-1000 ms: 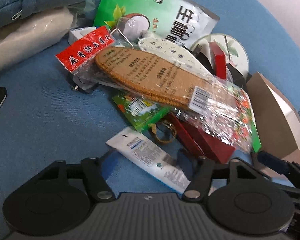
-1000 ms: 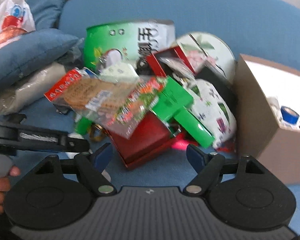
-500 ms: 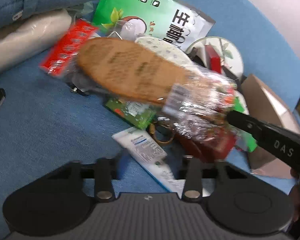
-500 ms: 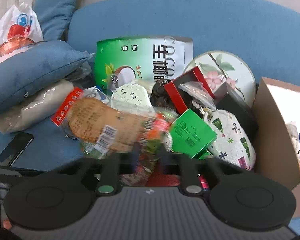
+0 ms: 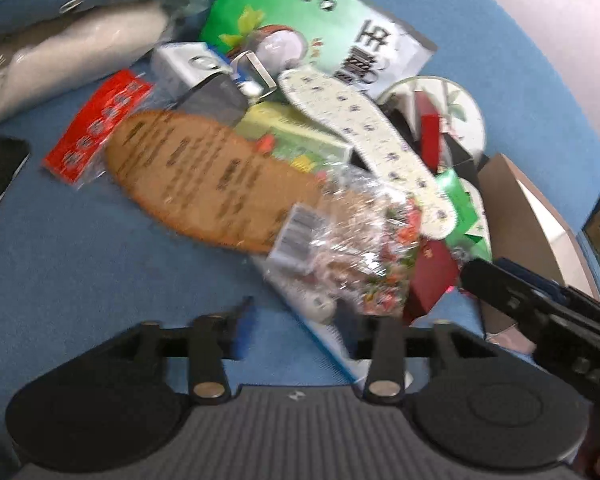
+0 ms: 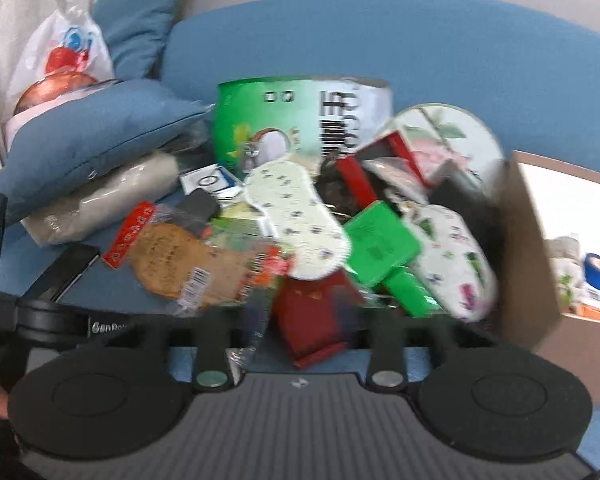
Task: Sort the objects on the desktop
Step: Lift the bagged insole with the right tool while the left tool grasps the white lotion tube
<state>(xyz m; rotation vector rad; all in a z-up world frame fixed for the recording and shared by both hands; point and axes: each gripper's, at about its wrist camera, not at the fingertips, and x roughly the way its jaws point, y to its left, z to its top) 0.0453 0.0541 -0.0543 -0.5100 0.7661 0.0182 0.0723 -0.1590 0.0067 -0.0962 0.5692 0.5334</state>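
1. Blue sofa seat (image 5: 100,264), cluttered pile, blue cushion (image 6: 92,136) at the back left.
2. My left gripper (image 5: 300,324) jaws have just been opening, part apart; white tube (image 5: 324,320) lies between them, no clamp visible.
3. My right gripper (image 6: 300,328) jaws have just been opening, part apart; crinkly end of the bagged brown insole (image 6: 168,260) hangs between them, grip unclear from blur.
4. White patterned insole (image 5: 364,136) lies across the pile; cardboard box (image 6: 528,248) at the right.
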